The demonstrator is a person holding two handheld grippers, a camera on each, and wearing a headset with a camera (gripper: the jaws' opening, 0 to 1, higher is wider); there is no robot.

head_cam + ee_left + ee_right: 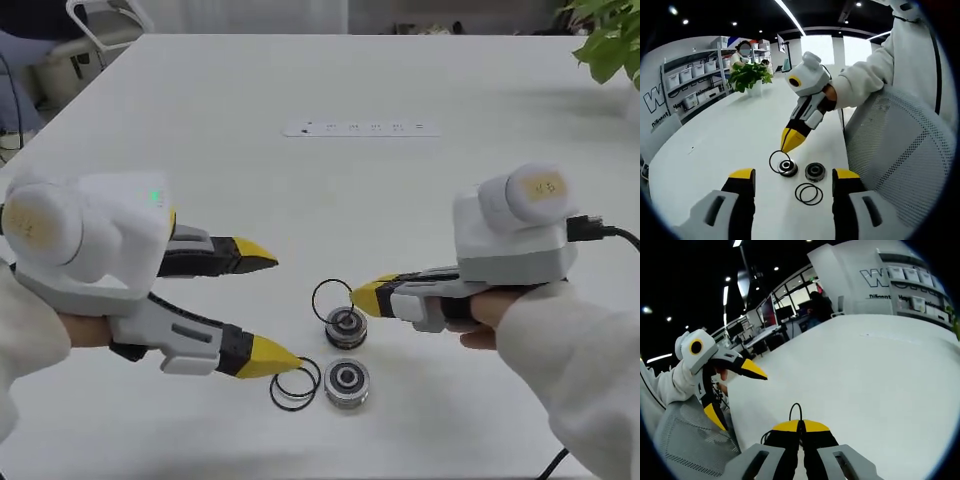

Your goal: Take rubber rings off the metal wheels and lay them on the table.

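Left gripper (pixel 273 310), nearest, hovers with jaws spread wide over the white table (pixel 330 190). Right gripper (pixel 368 297) pinches a black rubber ring (pixel 313 298) beside one metal wheel (pixel 345 327). Touching the second wheel (pixel 347 383) lie two loose rings (pixel 295 386).

Wht table (pixel 300 80), shelving (pixel 690 75), ceiling lts (pixel 787 12)
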